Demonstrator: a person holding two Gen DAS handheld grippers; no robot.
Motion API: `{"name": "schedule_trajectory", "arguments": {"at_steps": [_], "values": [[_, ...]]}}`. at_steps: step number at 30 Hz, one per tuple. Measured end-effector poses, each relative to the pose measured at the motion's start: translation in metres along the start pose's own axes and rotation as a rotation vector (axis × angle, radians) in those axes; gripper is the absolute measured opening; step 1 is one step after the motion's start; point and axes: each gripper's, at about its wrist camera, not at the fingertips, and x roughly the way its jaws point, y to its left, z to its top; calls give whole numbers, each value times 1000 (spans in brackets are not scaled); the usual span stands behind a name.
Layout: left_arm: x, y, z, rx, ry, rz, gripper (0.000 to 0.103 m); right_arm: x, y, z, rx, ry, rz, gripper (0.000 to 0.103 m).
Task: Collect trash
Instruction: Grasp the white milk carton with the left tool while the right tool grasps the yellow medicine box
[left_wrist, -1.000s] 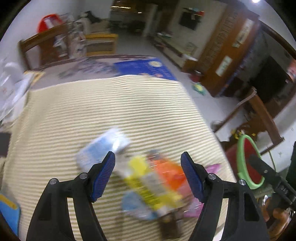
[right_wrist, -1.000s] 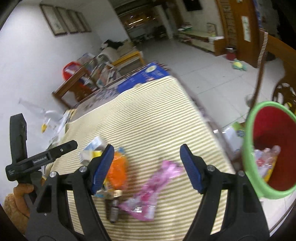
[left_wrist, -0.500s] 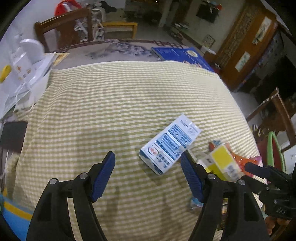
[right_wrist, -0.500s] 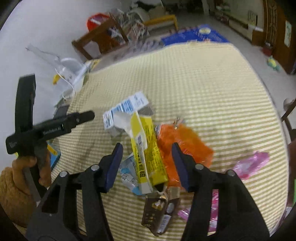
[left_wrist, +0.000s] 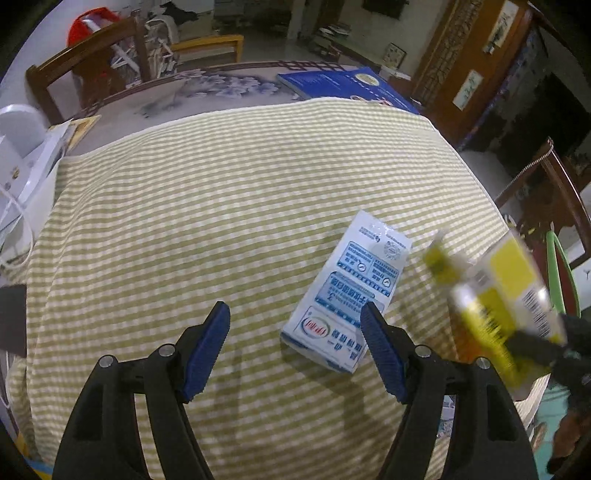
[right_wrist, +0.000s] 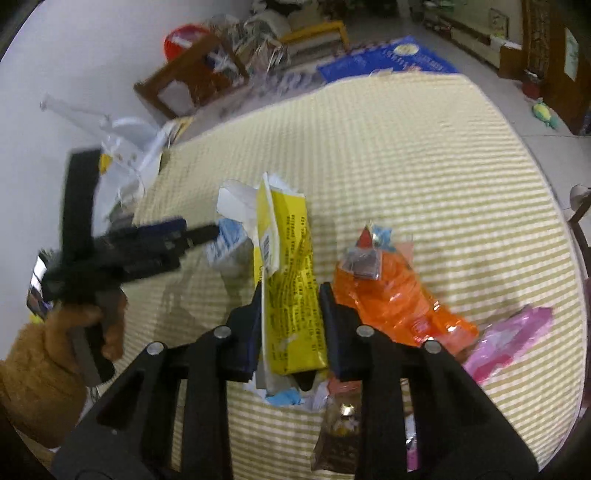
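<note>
A yellow carton (right_wrist: 288, 236) stands between the jaws of my right gripper (right_wrist: 291, 291). The jaws are closing and the pads press its sides. The left wrist view shows the same yellow carton (left_wrist: 509, 291) blurred at the right. My left gripper (left_wrist: 295, 332) hangs open over the checked tablecloth (left_wrist: 221, 206) with nothing between its fingers. A blue-and-white milk carton (left_wrist: 351, 291) lies flat just ahead of its right finger. Beside the yellow carton lie an orange wrapper (right_wrist: 391, 295), a pink wrapper (right_wrist: 509, 339) and a brown wrapper (right_wrist: 340, 432).
A green-rimmed bin (left_wrist: 557, 273) stands off the table's right edge. A blue book (left_wrist: 347, 88) lies at the far end, and wooden chairs (left_wrist: 92, 51) stand behind it. White things (left_wrist: 26, 162) crowd the left edge. A hand in a brown sleeve (right_wrist: 40, 369) holds the left gripper.
My right gripper swung from the pink wrapper to the yellow carton and its jaws narrowed onto it. My left gripper moved left off the pile, toward the blue-and-white carton.
</note>
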Motion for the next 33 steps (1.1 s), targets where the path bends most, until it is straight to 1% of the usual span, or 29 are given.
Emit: {"name": "schedule_trajectory", "arguments": {"at_steps": [3, 7, 10, 12, 16, 19, 21, 22, 23, 25, 26, 28, 30, 33], "values": [[11, -9, 5, 32, 18, 8, 70, -11, -12, 1, 52, -40, 2, 29], [20, -24, 13, 66, 15, -11, 70, -17, -24, 1, 131, -71, 22, 29], [25, -37, 20, 110, 17, -10, 71, -23, -26, 1, 148, -93, 32, 29], [27, -45, 24, 133, 28, -10, 70, -26, -25, 2, 144, -105, 38, 29], [26, -50, 23, 148, 35, -10, 70, -32, -26, -2, 140, -119, 45, 29], [33, -50, 19, 158, 57, 18, 70, -32, -26, -3, 149, -119, 52, 29], [35, -46, 16, 142, 69, 14, 68, -33, -27, -3, 146, -121, 56, 29], [34, -44, 14, 133, 75, 10, 62, -35, -26, -4, 142, -125, 56, 29], [32, -43, 12, 129, 74, 2, 60, -37, -26, -5, 140, -129, 57, 29], [22, -44, 10, 115, 52, -26, 56, -39, -25, -4, 137, -139, 56, 29], [15, -45, 8, 113, 35, -22, 55, -40, -24, -3, 133, -144, 55, 29], [2, -47, 7, 99, 0, -15, 54, -43, -20, -2, 122, -153, 53, 29], [-16, -48, 6, 73, -40, -24, 54, -45, -17, -1, 109, -163, 55, 29], [-38, -53, 5, 62, -87, -29, 54, -48, -13, 0, 96, -170, 59, 29]]}}
